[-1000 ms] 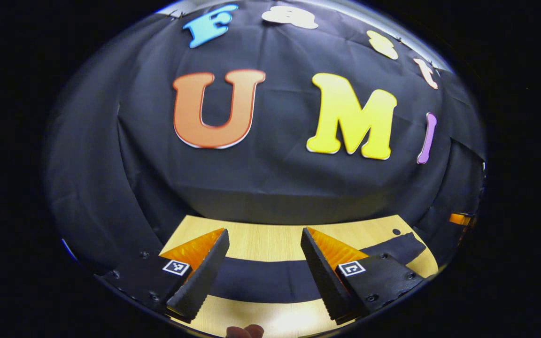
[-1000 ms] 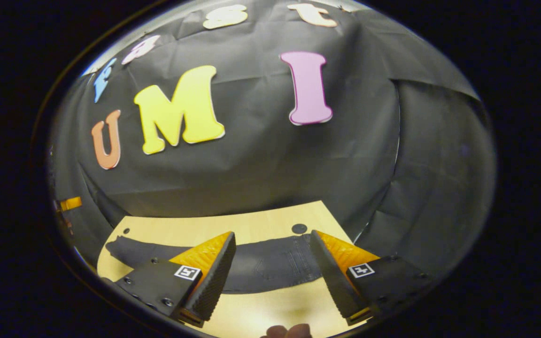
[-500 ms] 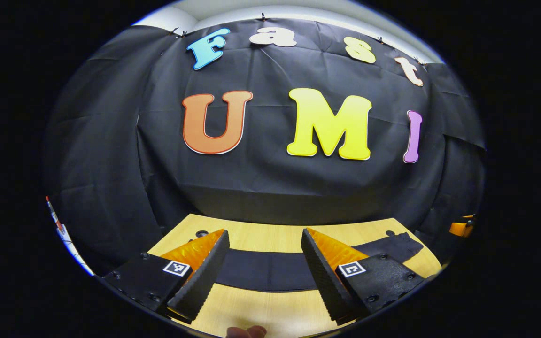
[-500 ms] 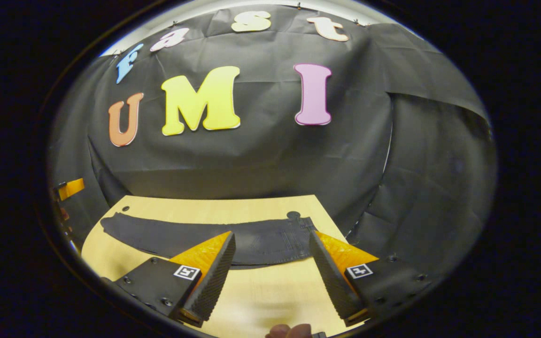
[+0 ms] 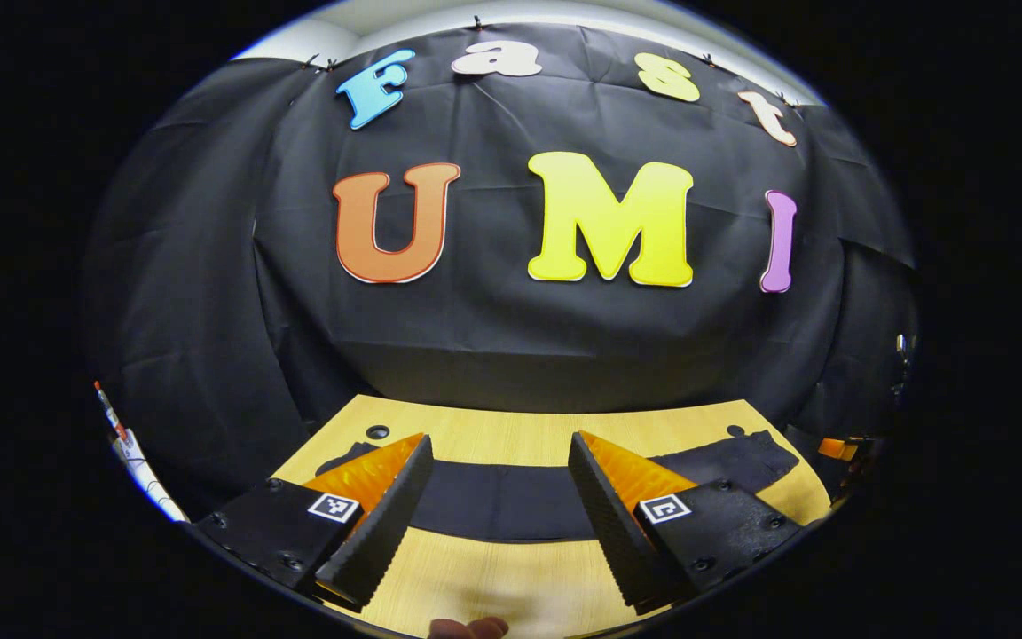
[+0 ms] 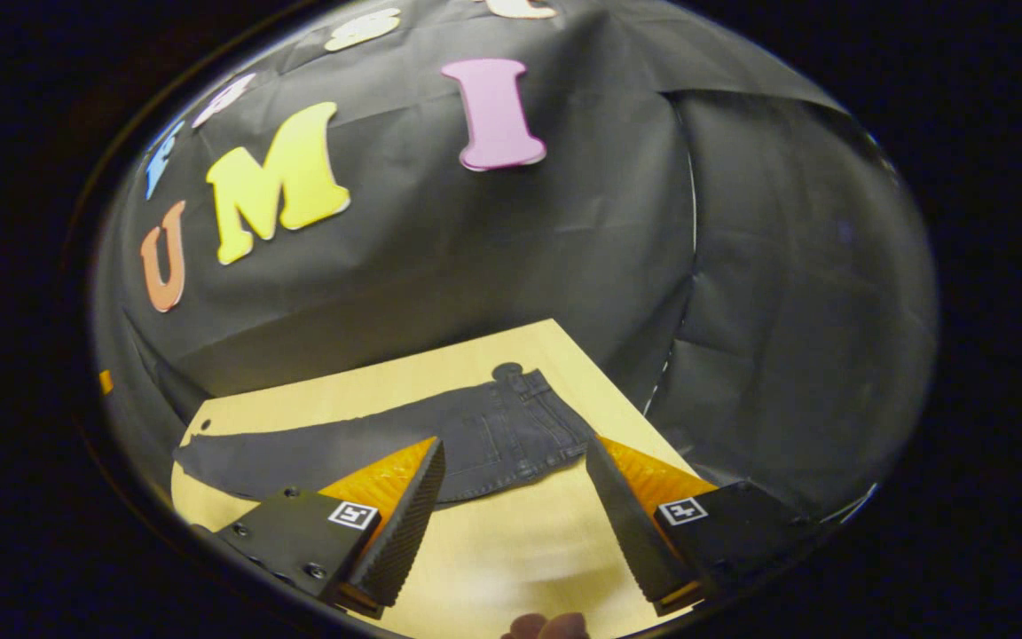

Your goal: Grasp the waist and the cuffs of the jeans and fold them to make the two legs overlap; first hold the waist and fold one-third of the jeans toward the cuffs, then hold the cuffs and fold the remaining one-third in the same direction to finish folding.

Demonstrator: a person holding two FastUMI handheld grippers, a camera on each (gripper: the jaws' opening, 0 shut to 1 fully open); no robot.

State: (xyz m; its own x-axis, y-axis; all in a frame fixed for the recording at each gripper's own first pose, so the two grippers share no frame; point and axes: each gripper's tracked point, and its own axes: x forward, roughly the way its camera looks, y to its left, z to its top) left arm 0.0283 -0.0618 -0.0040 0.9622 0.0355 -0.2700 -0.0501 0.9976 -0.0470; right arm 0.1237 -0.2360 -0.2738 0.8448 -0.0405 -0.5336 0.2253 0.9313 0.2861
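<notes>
Dark jeans (image 5: 511, 499) lie flat across the wooden table (image 5: 511, 435), folded lengthwise so they form one long strip. In the right gripper view the jeans (image 6: 440, 444) run from the cuffs at the left to the waist (image 6: 533, 404) at the right, near the table's far right corner. My left gripper (image 5: 498, 479) hovers open above the strip's middle, nothing between its fingers. My right gripper (image 6: 515, 484) is open too, held above the table just in front of the waist end. Neither gripper touches the cloth.
The table's right edge (image 6: 626, 390) drops off close to the waist. Small round holes sit in the tabletop near the far corners (image 5: 378, 432). A fingertip (image 6: 542, 626) of the holding hand shows at the bottom. Bare wood (image 6: 511, 550) lies in front of the jeans.
Both grippers have drawn back and risen from the jeans, staying open. The right gripper view has since tilted and swung right, so the waist end now sits higher in it.
</notes>
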